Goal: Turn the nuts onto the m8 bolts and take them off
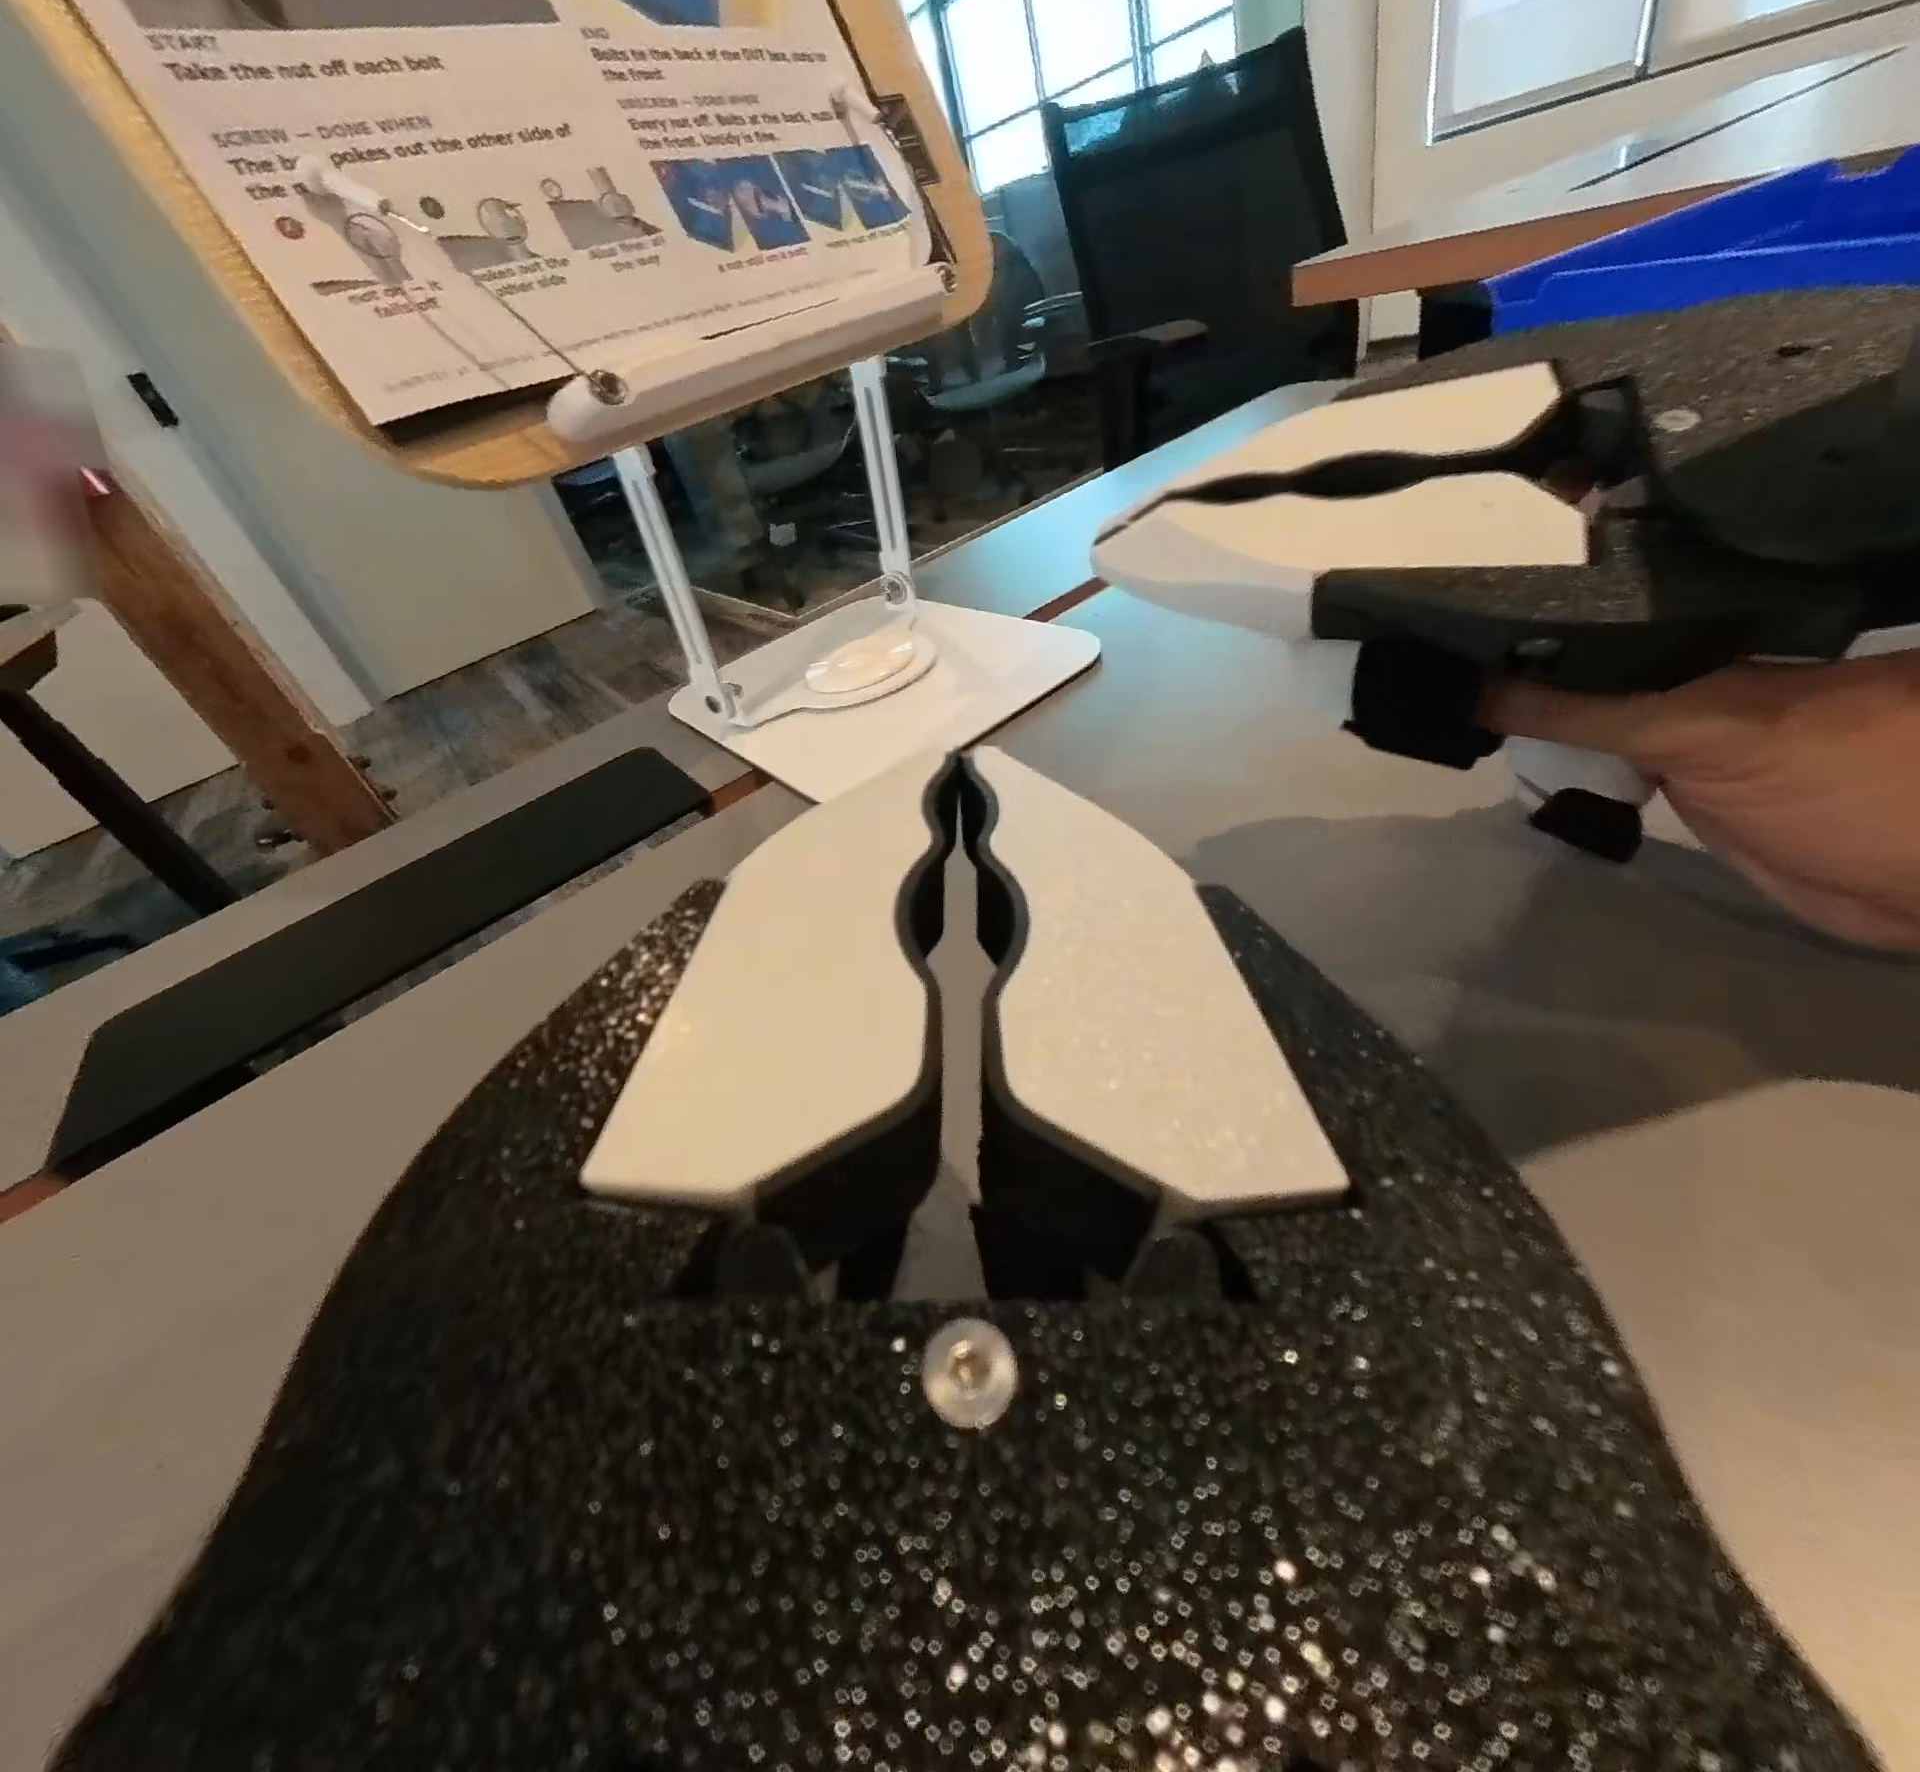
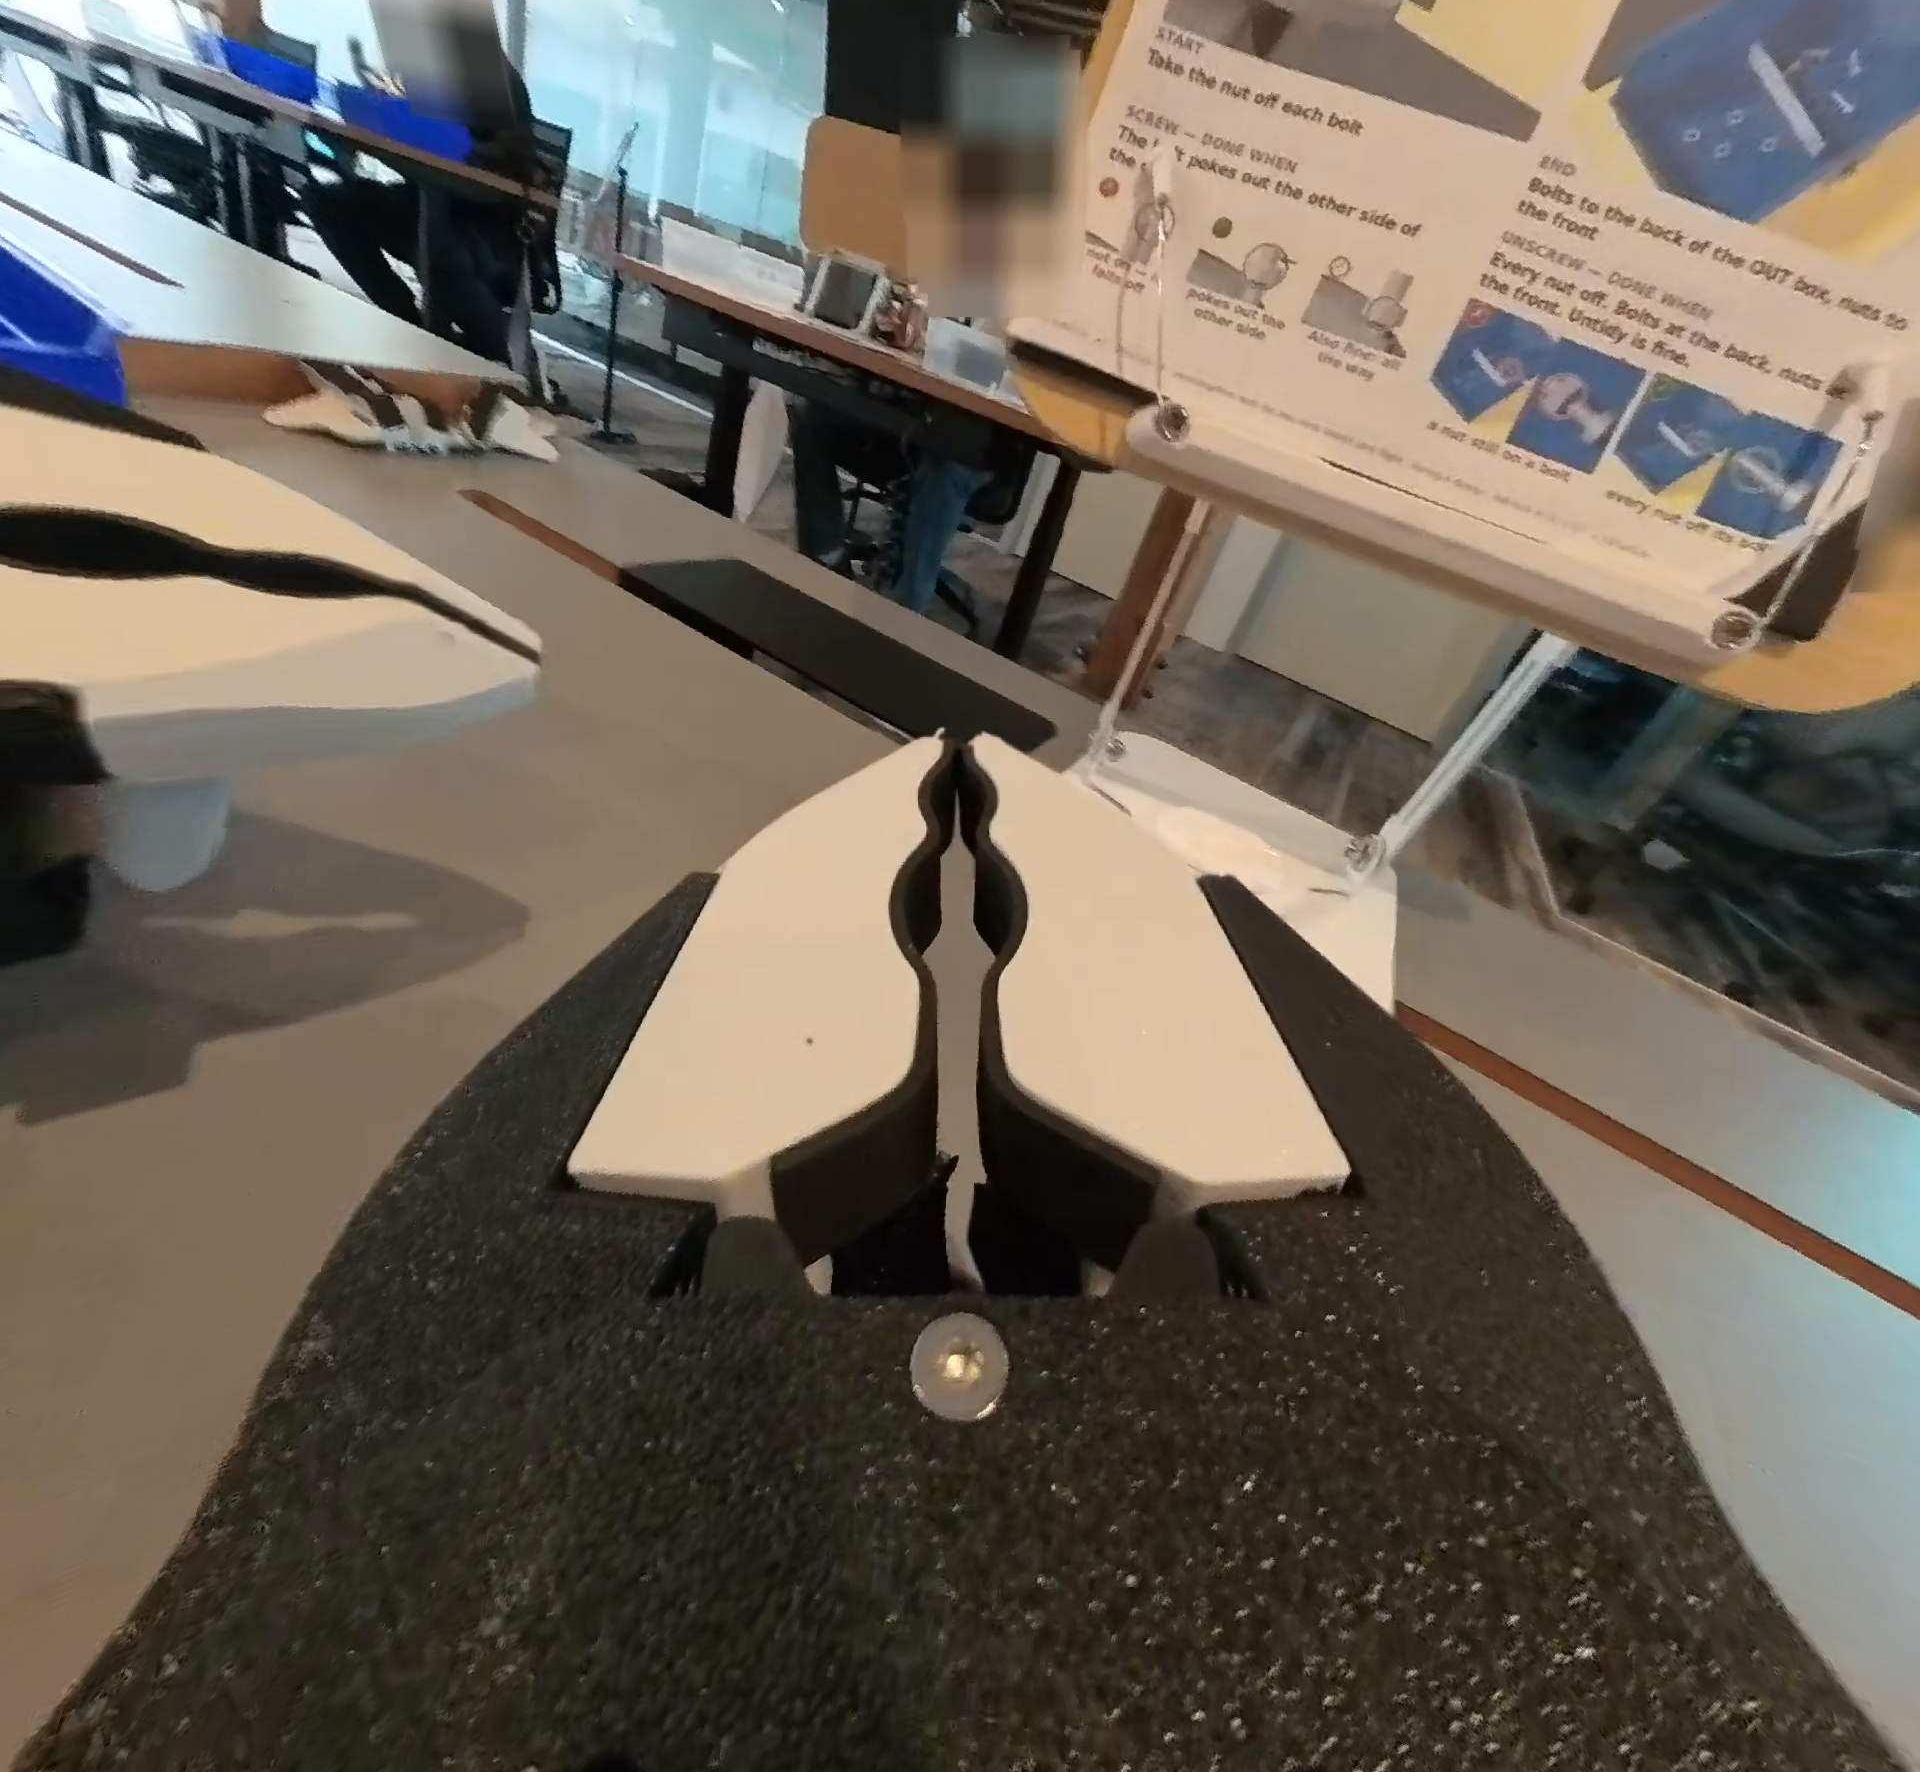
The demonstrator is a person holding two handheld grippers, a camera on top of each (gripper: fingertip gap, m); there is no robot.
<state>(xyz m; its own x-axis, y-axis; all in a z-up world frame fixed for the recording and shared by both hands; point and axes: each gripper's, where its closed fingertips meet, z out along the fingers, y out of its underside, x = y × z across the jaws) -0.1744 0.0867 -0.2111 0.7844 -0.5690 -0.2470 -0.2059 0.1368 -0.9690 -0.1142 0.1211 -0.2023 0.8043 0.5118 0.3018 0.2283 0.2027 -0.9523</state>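
No nut or bolt shows in either view. My left gripper (image 1: 962,772) is shut, its white fingers pressed tip to tip with nothing between them, held above the grey table (image 1: 1299,787). My right gripper (image 2: 956,751) is also shut and empty above the same table (image 2: 416,787). The right gripper also shows in the left wrist view (image 1: 1117,538) at the right, shut, held by a hand (image 1: 1766,808). The left gripper shows in the right wrist view (image 2: 520,652) at the left edge.
A wooden board with an instruction sheet (image 1: 499,133) stands on a white stand (image 1: 914,673) ahead; it also shows in the right wrist view (image 2: 1507,268). A blue bin (image 1: 1714,247) is at the right. A black strip (image 2: 831,652) lies on the table. The tips of one gripper are about 8 cm away from the tips of the other.
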